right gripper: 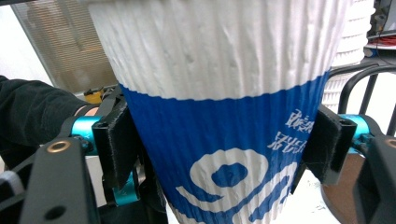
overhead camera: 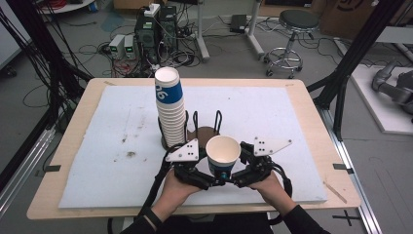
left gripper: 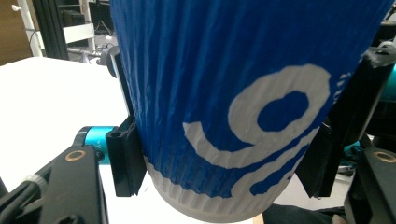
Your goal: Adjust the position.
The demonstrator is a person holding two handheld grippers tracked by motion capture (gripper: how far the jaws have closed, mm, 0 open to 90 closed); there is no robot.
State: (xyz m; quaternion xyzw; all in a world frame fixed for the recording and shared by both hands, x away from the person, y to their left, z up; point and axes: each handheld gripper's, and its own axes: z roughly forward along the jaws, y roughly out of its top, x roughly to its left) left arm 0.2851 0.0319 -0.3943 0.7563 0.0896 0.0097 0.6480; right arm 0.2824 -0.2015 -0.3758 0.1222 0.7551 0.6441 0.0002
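Note:
A blue-and-white ribbed paper cup [overhead camera: 223, 153] is held upright above the white mat [overhead camera: 97, 161], near the table's front edge. My left gripper [overhead camera: 210, 176] is shut on its lower part from the left. My right gripper [overhead camera: 237, 175] grips it from the right. In the left gripper view both black pads [left gripper: 123, 161] press the cup's blue band [left gripper: 233, 93] near its base. In the right gripper view the pads [right gripper: 114, 144] lie against the sides of the cup [right gripper: 224, 93]. A tall stack of like cups [overhead camera: 170, 107] stands in a black wire holder [overhead camera: 204, 131] just behind.
The wooden table's edges [overhead camera: 63, 146] frame the mat. Computers and cables [overhead camera: 151, 34] and a stool [overhead camera: 292, 24] stand on the floor beyond. Black frame posts [overhead camera: 350, 58] rise at the right. The cup stack [right gripper: 348, 56] is close behind the held cup.

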